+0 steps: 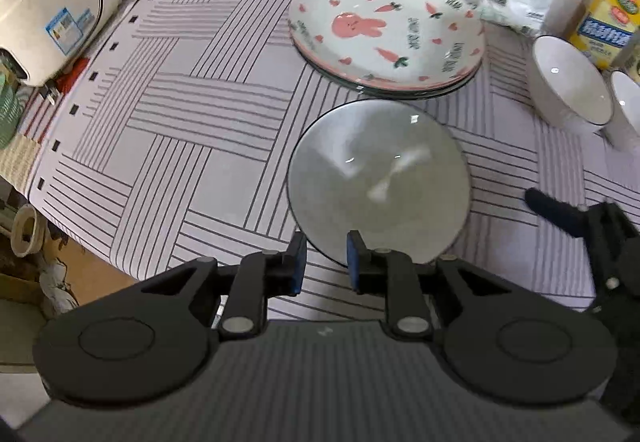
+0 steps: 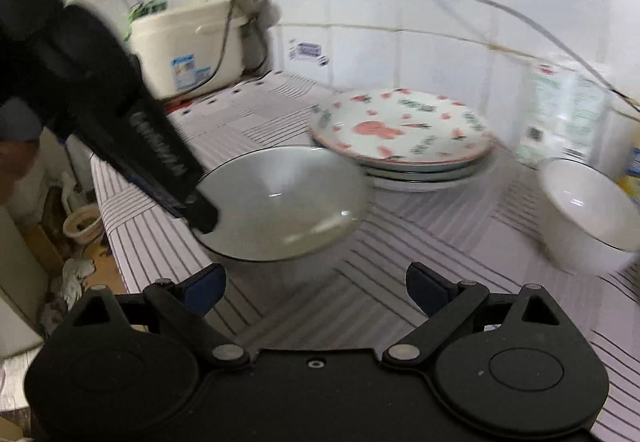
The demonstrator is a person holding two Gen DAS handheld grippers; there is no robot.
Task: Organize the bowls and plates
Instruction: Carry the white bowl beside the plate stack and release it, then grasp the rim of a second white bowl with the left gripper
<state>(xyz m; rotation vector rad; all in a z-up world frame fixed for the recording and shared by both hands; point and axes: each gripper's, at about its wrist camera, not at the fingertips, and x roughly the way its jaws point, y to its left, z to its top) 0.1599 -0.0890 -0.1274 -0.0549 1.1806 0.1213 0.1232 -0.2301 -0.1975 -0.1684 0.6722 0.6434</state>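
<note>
A cream rice cooker [image 1: 56, 2] sits at the counter's back-left corner. The left gripper [image 1: 326, 262] pinches the grey bowl's [image 1: 378, 178] near rim, mid-counter. Behind it is the bunny plate stack [image 1: 386, 30]; white bowls [image 1: 568, 82] stand near the right edge. The right gripper [image 2: 316, 288] hangs spread wide, holding nothing.

A bowl [image 1: 378, 182] sits before the stacked plates [image 1: 386, 30] (two bowls [image 1: 568, 82] rightward).
</note>
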